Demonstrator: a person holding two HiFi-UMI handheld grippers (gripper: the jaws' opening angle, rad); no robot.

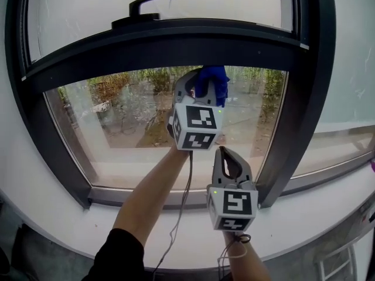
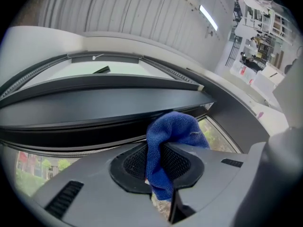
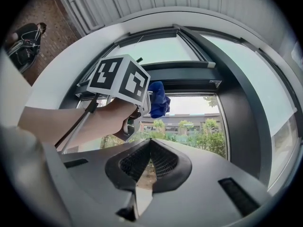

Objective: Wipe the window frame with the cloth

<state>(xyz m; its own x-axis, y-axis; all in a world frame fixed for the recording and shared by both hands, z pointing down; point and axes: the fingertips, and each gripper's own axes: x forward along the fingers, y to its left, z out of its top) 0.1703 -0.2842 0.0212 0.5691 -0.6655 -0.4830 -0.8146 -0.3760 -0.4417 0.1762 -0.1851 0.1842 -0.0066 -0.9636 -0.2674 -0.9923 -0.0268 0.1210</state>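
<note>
Cloth (image 2: 170,141) first: where do we have it?

We have it pinched in our left gripper (image 1: 199,82). The jaws are closed on a fold of the blue fabric, with the rest bunched up above the pads.

And against the window frame (image 1: 304,98)?

We hold it up in front of the lower pane (image 1: 117,122), just under the dark crossbar (image 1: 176,43) at the far side of the scene. From the left gripper view the top of the bunch sits right at the crossbar's lower edge, but we cannot tell whether it touches.

What about our right gripper (image 1: 229,160)?

It is nearer to us and lower, over the white sill (image 1: 304,215), to the right of the left arm. Its jaws are brought together with nothing between them, and they point up toward the pane.

Anything else in sight?

A black handle (image 1: 152,4) sits on the upper sash, above the crossbar and left of the cloth.
</note>
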